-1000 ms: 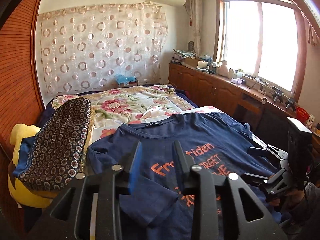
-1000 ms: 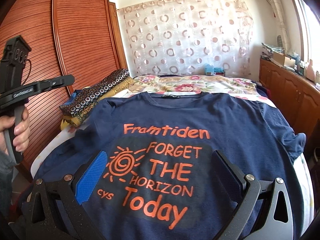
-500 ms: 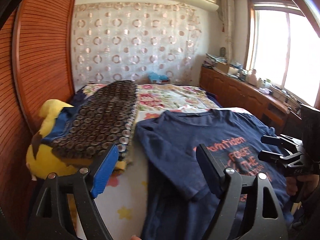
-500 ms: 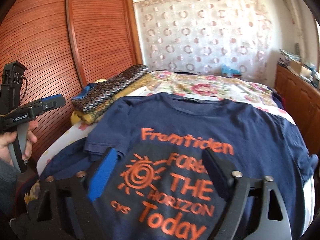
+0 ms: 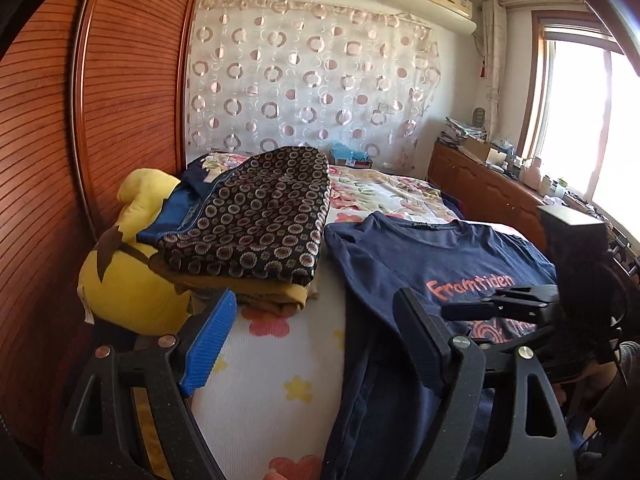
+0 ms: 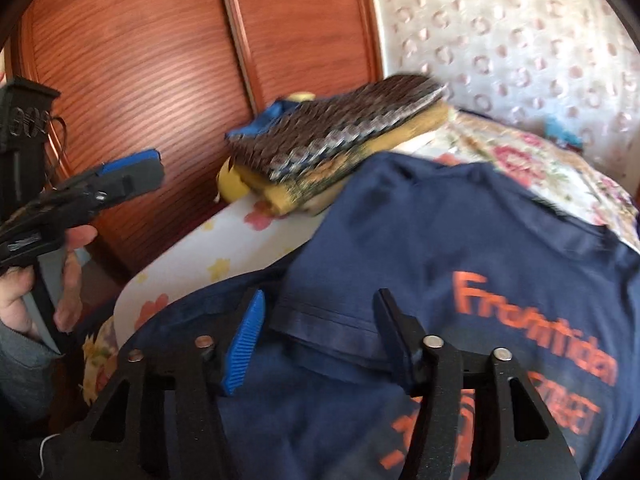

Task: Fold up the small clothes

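A bare strip of flowered bedsheet (image 5: 280, 364) lies open between the navy T-shirt (image 5: 420, 256) and a stack of folded clothes (image 5: 256, 232), giving room to pass. The stack and a yellow plush toy (image 5: 124, 280) block the bed's left side, with a wooden wardrobe (image 5: 60, 160) close behind them. The right gripper (image 5: 492, 312) hangs over the shirt's print.

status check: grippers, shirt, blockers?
Left gripper open, off the shirt's edge. Right gripper open over the sleeve of navy T-shirt, not gripping. Folded pile lies beside the shoulder.
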Demonstrator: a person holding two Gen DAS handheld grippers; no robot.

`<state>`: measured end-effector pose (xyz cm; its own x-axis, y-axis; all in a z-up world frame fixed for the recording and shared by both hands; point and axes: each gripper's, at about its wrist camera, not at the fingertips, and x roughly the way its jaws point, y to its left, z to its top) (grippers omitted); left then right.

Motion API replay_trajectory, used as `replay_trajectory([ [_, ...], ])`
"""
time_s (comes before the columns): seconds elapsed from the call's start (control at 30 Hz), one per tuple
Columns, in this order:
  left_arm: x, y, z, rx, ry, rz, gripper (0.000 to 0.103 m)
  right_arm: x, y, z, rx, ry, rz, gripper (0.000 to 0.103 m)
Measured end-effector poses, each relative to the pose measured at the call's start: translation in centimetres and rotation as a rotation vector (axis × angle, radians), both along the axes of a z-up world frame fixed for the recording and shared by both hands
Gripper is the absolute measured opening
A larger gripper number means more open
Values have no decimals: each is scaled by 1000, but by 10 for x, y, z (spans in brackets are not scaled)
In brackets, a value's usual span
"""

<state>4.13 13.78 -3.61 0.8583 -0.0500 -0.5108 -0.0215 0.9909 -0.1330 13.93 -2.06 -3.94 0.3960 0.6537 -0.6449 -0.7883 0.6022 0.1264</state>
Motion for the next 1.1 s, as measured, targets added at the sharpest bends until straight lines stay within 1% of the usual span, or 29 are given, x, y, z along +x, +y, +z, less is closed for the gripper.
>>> replay_trajectory([
  [0.03,0,1,-3,1,6,3,81,6,11,-5,-9,20,17,46],
  [0.07,-1,1,-5,3,10,5,81,10,15,-8,-12,35,30,44],
  [0.13,-3,2,-7,6,15,6,81,17,25,-14,-21,56,43,42],
  [0.27,-4,-2,-12,12,24,-5,81,30,41,-13,-25,61,52,42],
  [0.33,-3,-4,-14,16,30,-10,81,30,47,-13,-39,55,60,36],
  [0.37,-3,-5,-16,19,34,-11,81,30,49,-14,-53,50,62,31],
  [0.4,-3,-6,-18,20,38,-14,81,32,52,-17,-70,44,62,23],
  [0.43,-2,-8,-19,20,42,-16,81,29,50,-12,-76,41,64,14],
  [0.53,-2,-9,-22,16,49,-19,81,27,41,-7,-51,49,67,6],
  [0.6,-2,-10,-25,16,58,-21,81,23,30,3,-10,59,63,5],
  [0.7,-1,-11,-28,17,67,-24,81,29,16,13,35,56,41,4],
  [0.87,0,-13,-30,14,73,-30,81,38,-11,26,78,40,-28,3],
  [1.03,0,-15,-30,15,75,-34,81,57,-45,32,82,7,-162,3],
  [1.1,1,-16,-31,16,77,-37,81,69,-62,29,72,3,-248,3],
])
